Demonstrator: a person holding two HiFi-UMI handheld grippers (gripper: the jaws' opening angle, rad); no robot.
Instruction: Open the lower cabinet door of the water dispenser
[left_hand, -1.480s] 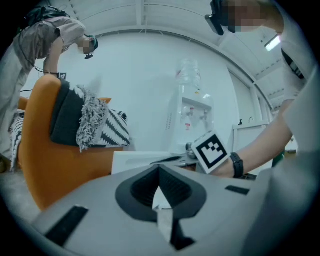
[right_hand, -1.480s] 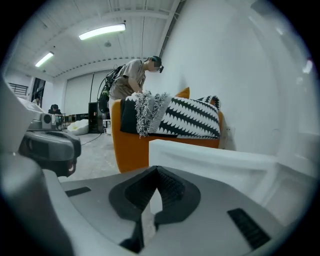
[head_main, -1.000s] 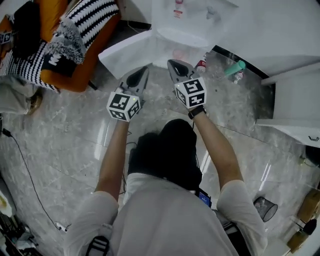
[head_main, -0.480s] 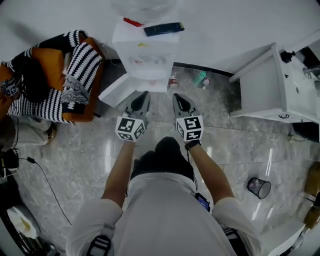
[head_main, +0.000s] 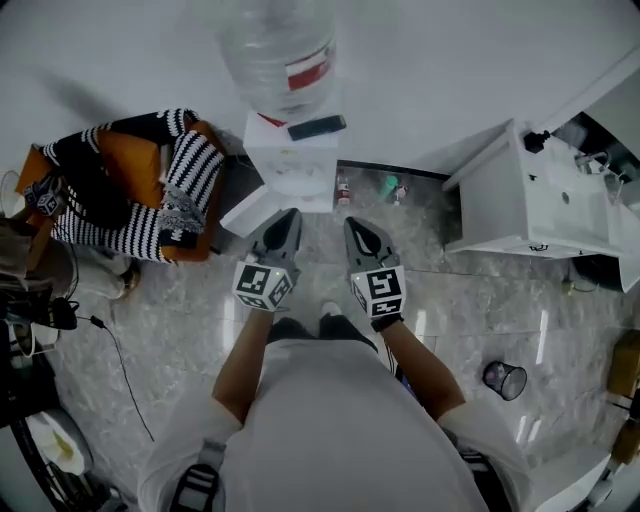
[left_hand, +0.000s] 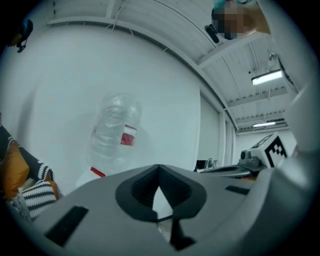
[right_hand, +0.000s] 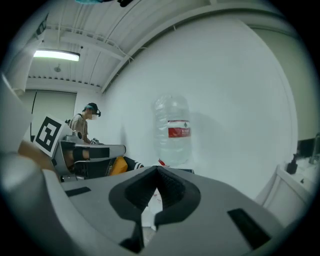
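The white water dispenser (head_main: 292, 160) stands against the wall with a clear bottle (head_main: 280, 50) on top. Its lower cabinet door (head_main: 243, 208) is swung out to the left, open. My left gripper (head_main: 289, 216) and right gripper (head_main: 352, 223) are held side by side just in front of the dispenser, apart from it, both shut and empty. In the left gripper view the left gripper (left_hand: 159, 167) has its tips together, with the bottle (left_hand: 116, 135) beyond. The right gripper (right_hand: 157, 170) points at the bottle (right_hand: 172, 131) in its own view.
An orange chair with striped cloth (head_main: 150, 190) sits left of the dispenser. A white cabinet (head_main: 530, 200) stands at the right, a mesh bin (head_main: 503, 379) on the floor nearby. Small bottles (head_main: 392, 186) lie by the wall. Another person (right_hand: 86, 125) stands beyond.
Both grippers have risen together with the head camera, from low in front of the open cabinet to the height of the dispenser's top. Both stay shut.
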